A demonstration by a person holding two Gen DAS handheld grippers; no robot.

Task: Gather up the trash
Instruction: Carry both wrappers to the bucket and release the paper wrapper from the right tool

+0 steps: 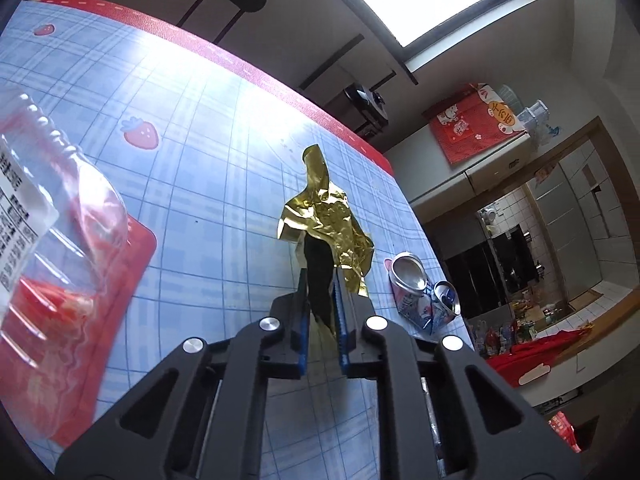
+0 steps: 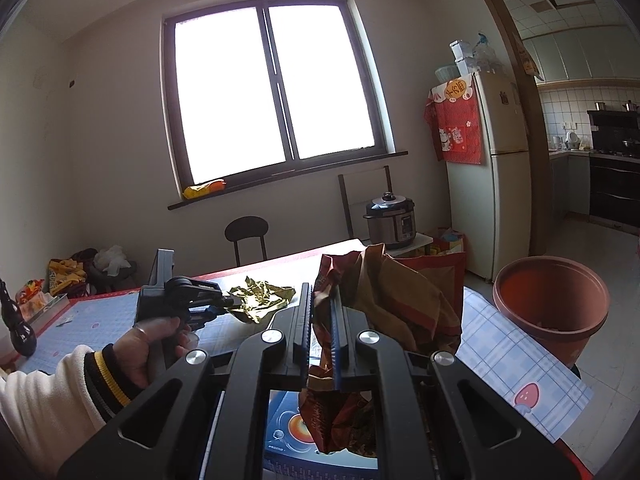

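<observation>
My left gripper (image 1: 320, 280) is shut on a crumpled gold foil wrapper (image 1: 328, 216) and holds it above the blue checked tablecloth (image 1: 200, 160). The same wrapper (image 2: 260, 300) and the left gripper (image 2: 224, 304) show in the right wrist view, held by a hand. My right gripper (image 2: 322, 300) is shut on a crumpled red-brown snack bag (image 2: 392, 292), held up above the table's right end. A terracotta-coloured bucket (image 2: 552, 304) stands on the floor to the right of the table. A crushed can (image 1: 420, 292) lies on the table right of the left gripper.
A clear plastic tray with a label (image 1: 44, 216) sits at the left on a red mat (image 1: 100, 320). A black chair (image 2: 246, 236) stands behind the table. A rice cooker (image 2: 390, 220) and a fridge (image 2: 492, 168) are at the back right. A dark bottle (image 2: 18, 320) stands at the left.
</observation>
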